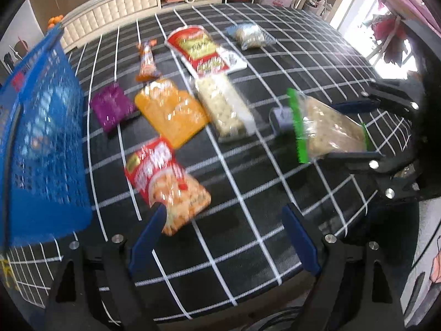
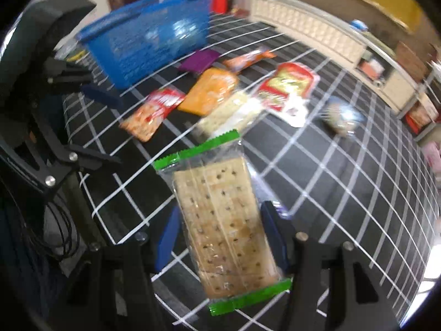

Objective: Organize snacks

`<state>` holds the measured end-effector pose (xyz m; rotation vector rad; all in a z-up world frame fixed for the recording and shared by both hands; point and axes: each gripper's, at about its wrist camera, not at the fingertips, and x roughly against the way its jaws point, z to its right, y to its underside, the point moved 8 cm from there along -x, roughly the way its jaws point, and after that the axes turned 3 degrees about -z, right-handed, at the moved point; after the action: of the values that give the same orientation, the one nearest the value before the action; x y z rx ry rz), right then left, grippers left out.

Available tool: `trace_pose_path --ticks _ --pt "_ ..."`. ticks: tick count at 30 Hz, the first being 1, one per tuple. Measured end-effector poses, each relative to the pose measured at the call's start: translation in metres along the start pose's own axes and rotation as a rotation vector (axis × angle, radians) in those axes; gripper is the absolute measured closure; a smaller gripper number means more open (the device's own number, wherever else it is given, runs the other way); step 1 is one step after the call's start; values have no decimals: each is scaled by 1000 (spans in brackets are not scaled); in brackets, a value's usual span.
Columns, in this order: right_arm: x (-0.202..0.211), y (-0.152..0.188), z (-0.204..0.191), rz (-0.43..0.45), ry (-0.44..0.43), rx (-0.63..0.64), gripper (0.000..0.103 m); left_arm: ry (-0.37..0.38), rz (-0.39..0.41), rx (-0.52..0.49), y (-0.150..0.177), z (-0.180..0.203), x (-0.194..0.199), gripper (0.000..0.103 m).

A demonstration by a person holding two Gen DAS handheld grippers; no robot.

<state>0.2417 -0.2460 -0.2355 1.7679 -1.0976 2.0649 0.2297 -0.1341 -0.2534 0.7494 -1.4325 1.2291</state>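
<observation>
My right gripper (image 2: 220, 220) is shut on a clear cracker pack with green ends (image 2: 223, 220) and holds it above the black checked table; it also shows in the left wrist view (image 1: 328, 127). My left gripper (image 1: 223, 218) is open and empty, just in front of a red cracker bag (image 1: 165, 182). Several snacks lie on the table: an orange bag (image 1: 171, 110), a purple pouch (image 1: 111, 107), a white cracker pack (image 1: 223, 107), a red-and-yellow bag (image 1: 198, 49), an orange wrapper (image 1: 146, 60) and a small clear bag (image 1: 249, 35). A blue basket (image 1: 41, 143) stands at the left.
The checked tablecloth (image 1: 275, 193) covers the table. A padded cream bench (image 1: 115, 8) and shelves run along the far edge. The right gripper's body (image 1: 399, 127) hangs over the table's right side. Cables (image 2: 60, 229) hang off the near left edge in the right wrist view.
</observation>
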Motion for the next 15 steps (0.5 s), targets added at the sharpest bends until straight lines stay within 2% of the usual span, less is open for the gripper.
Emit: trace_pose_path --ticks 4,9,15 --pt "18 -2 17 36 36 -123 40 16 17 39 -24 -1 4 19" --pt "29 -10 44 41 107 -302 40 23 24 107 -59 -7 1 19" --pt "31 -6 75 39 145 -512 40 49 -20 220 -91 -17 -23 19"
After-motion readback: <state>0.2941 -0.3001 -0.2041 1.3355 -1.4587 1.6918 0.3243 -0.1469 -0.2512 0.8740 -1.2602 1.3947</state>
